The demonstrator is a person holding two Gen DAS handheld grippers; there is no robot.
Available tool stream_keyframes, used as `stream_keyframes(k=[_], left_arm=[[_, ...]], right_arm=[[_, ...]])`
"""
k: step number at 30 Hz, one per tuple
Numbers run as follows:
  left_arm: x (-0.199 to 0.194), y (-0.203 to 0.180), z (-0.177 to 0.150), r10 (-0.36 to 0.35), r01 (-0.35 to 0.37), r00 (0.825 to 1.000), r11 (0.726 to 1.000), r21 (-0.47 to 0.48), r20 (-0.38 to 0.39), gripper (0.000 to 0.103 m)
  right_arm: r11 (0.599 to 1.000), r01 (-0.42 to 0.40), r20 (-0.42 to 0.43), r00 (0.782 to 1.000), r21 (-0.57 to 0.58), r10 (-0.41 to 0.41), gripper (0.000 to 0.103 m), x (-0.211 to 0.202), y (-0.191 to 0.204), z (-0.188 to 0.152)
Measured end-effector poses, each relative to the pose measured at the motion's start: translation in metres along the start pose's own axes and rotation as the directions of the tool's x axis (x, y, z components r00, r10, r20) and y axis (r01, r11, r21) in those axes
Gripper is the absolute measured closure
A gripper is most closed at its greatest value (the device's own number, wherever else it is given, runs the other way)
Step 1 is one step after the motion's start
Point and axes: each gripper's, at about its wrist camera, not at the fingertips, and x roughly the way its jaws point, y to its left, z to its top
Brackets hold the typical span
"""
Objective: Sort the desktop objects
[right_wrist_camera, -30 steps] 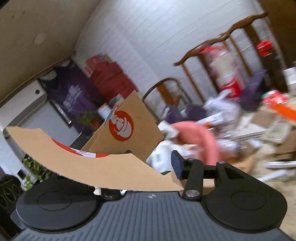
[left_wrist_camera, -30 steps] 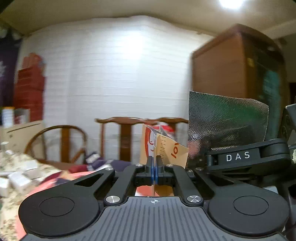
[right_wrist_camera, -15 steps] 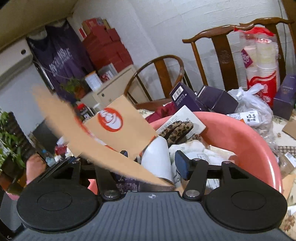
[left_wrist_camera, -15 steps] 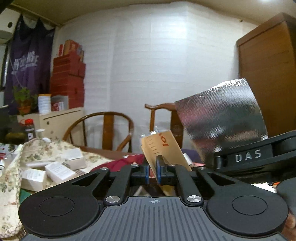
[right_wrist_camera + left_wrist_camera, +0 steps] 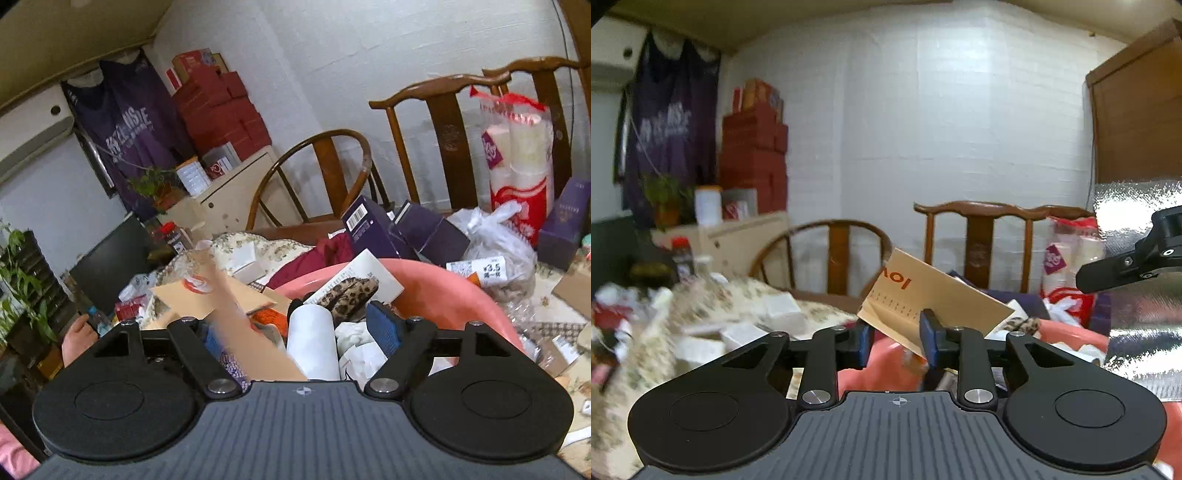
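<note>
Left gripper: jaws have just been opening and stand apart; the tan card sleeve sits between them, leaning on the right pad, the left pad clear of it.
Right gripper: jaws have just been opening and stand spread wide, pinching nothing; the left finger is partly hidden behind a blurred strip of brown card.
Card sleeve: tilted, over the pink basin; orange letters read upside down as "IOV" (rest cut off), with a dotted rule line below.
Card sleeve, right view: motion-blurred; a round orange-and-white logo shows, its writing unreadable.
Basin contents: a white cylinder, a leopard-print item, a printed sheet (text too small to read), crumpled white paper.
Silver foil sheet: cut off at the right edge of the left view, behind part of the other gripper.
Price tag: "¥3.5", on a clear plastic bag.
Paper-cup pack: red-and-white wrapper, purple label illegible.
Purple jersey: lettering only partly legible.
Tabletop at left of left view: blurred; white boxes on floral cloth.
</note>
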Motion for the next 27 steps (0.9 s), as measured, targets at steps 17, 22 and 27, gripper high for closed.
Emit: stream_keyframes(k=[17, 22, 27], left_arm=[[-0.050, 0.002, 0.007, 0.071, -0.077, 0.994, 0.994, 0.072, 0.087, 0.039], [-0.053, 0.009, -0.004, 0.064, -0.067, 0.996, 0.997, 0.046, 0.065, 0.039], [-0.064, 0.004, -0.013, 0.022, -0.025, 0.997, 0.999, 0.032, 0.075, 0.034]], right_arm=[[0.999, -0.027, 0.068, 0.997, -0.043, 0.030, 0.017, -0.019, 0.049, 0.012], [0.993, 0.003, 0.052, 0.999, -0.117, 0.004, 0.017, -0.007, 0.072, 0.007], [0.989, -0.059, 0.091, 0.993, -0.133, 0.072, 0.017, -0.025, 0.086, 0.017]])
